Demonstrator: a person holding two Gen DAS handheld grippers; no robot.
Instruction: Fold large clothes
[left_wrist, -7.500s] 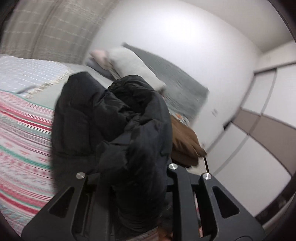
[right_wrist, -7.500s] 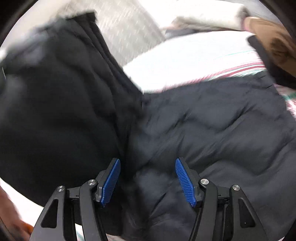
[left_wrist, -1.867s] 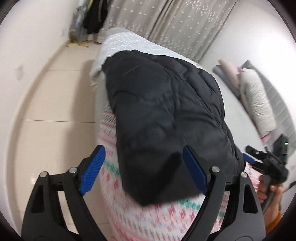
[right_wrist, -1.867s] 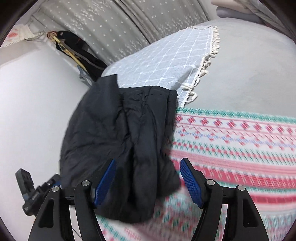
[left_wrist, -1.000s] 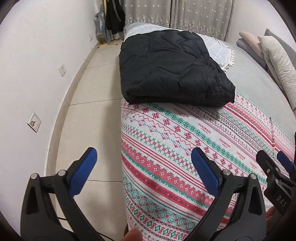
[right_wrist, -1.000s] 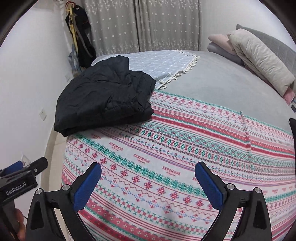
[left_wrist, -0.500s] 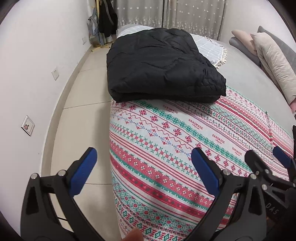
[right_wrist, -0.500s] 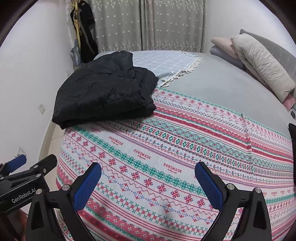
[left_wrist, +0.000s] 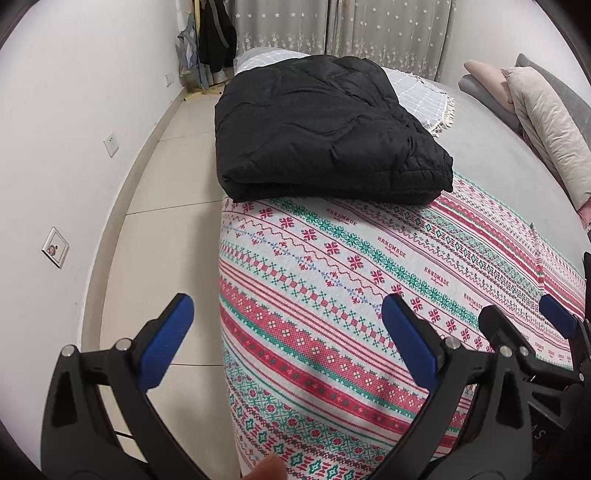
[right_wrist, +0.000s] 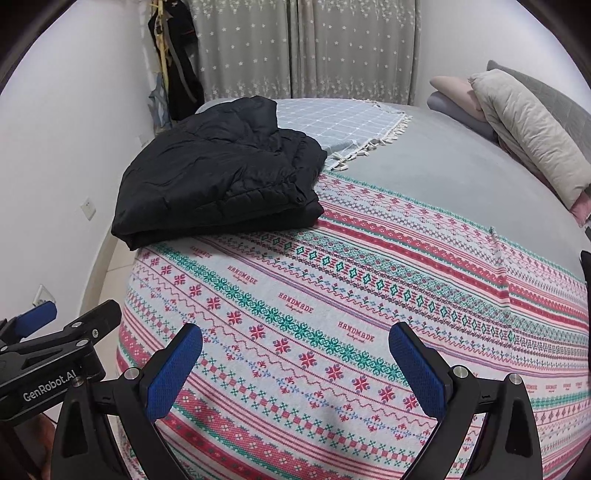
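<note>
My left tool (left_wrist: 282, 332) & right tool (right_wrist: 295, 360) hang released over the bed's (right_wrist: 461, 177) near edge, nothing gripped. Black jacket (left_wrist: 325, 129) sits folded at the bed's far-left corner, on the patterned blanket (left_wrist: 369, 295). Fold looks done, I reckon; next: fetch another garment.

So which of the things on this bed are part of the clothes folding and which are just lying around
Part of the job:
- black puffer jacket, folded, lying on the patterned blanket
- left gripper and right gripper, both open and empty

Just lying about:
- grey checked throw with tassels
- pillows by the headboard
- dark clothes hanging in the corner
- curtains
</note>
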